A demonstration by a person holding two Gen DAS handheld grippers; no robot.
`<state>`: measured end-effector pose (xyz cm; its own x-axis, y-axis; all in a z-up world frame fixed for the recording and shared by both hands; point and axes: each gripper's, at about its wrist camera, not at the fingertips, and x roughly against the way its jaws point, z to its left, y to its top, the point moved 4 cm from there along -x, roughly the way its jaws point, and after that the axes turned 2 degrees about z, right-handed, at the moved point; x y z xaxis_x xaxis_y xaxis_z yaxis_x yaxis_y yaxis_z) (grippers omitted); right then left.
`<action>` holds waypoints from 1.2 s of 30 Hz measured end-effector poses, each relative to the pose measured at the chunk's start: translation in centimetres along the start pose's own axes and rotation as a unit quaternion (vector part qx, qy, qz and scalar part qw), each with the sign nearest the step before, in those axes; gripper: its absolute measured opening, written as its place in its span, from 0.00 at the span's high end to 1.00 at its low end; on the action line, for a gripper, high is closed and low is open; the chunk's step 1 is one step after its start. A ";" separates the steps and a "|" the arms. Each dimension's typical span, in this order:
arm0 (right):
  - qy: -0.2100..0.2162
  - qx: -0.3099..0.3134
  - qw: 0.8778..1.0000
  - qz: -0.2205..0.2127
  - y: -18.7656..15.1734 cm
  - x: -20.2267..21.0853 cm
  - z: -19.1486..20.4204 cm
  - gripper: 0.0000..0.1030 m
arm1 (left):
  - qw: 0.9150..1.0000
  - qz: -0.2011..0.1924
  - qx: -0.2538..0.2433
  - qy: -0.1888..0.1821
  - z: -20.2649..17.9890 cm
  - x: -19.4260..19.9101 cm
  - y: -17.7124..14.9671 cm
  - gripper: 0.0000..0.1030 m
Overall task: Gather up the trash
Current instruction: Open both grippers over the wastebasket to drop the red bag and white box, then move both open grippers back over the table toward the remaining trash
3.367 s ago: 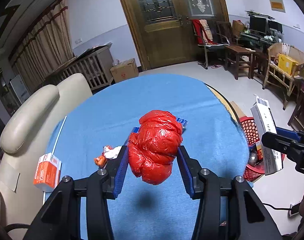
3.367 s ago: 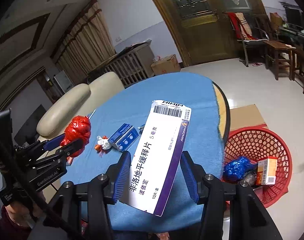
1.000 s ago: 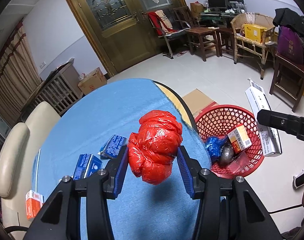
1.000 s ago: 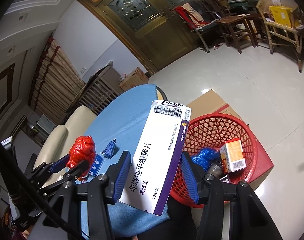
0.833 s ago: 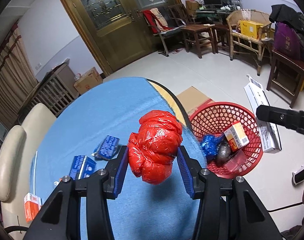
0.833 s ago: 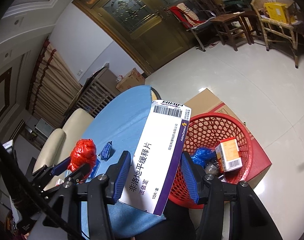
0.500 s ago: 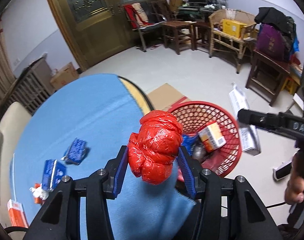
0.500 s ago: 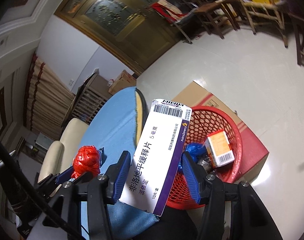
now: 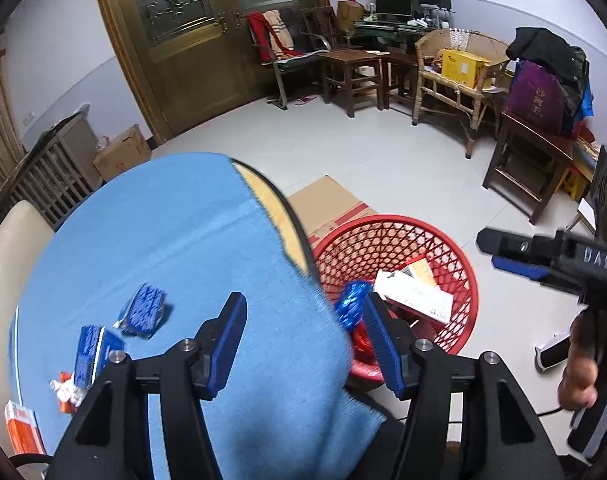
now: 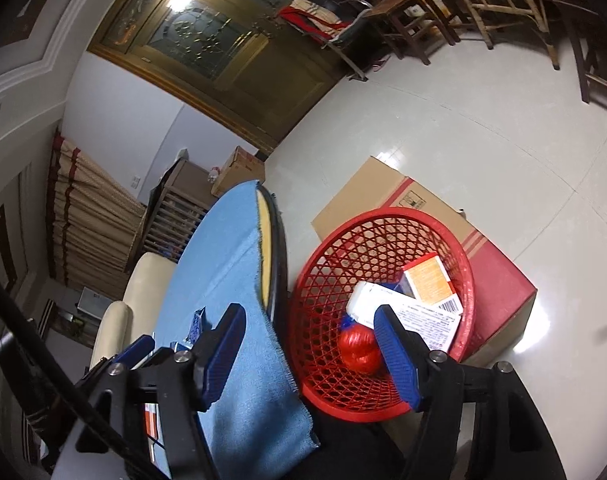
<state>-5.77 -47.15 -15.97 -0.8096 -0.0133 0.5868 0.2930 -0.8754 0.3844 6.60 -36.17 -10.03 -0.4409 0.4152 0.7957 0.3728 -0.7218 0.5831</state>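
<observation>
Both grippers stand above the red mesh basket on the floor by the table edge. My left gripper is opening, with nothing between its blue pads. My right gripper is opening too and holds nothing. The crumpled red plastic bag lies in the basket, beside the long white medicine box, an orange box and a blue wrapper. In the left wrist view the basket shows past the blue tablecloth, and the right gripper hangs at the right, held by a hand.
On the cloth lie two blue blister packs, a small orange-white wrapper and an orange box. A cardboard box stands behind the basket. A cream chair is at the table's left; wooden furniture lines the far wall.
The red bag has left my left gripper and the white box my right gripper; both now lie in the basket. Both pairs of jaws have widened.
</observation>
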 end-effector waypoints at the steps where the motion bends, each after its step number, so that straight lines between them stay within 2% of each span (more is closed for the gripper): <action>1: 0.001 0.004 1.000 0.000 -0.1 0.1 0.2 0.32 | 1.000 0.000 0.002 0.008 0.4 0.3 -0.5 0.40; 10: 0.016 0.073 0.997 0.013 -1.7 -0.2 6.4 0.32 | 0.994 -0.026 0.051 0.093 5.8 6.1 -4.2 0.40; 17: 0.032 0.153 0.988 0.011 -4.3 0.7 13.8 0.32 | 0.976 -0.062 0.116 0.174 11.9 12.5 -7.3 0.39; 18: 0.036 0.165 0.986 0.010 -4.8 0.8 14.9 0.32 | 0.973 -0.067 0.123 0.185 12.7 13.5 -7.8 0.38; 21: 0.049 0.197 0.979 0.010 -6.3 1.2 18.1 0.32 | 0.963 -0.085 0.144 0.211 14.4 16.1 -9.3 0.22; 26: 0.067 0.242 0.968 0.011 -9.1 1.7 22.5 0.32 | 0.951 -0.109 0.159 0.243 15.8 19.7 -11.6 0.21; 36: 0.103 0.295 0.950 0.016 -13.6 2.4 27.8 0.32 | 0.936 -0.126 0.170 0.280 17.4 24.2 -15.0 0.20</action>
<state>2.43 -21.84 0.06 -0.8603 -0.1821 0.4762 0.5034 -0.4512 0.7369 4.50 -5.70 3.36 -0.8734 0.1244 0.4708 0.3956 -0.3825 0.8350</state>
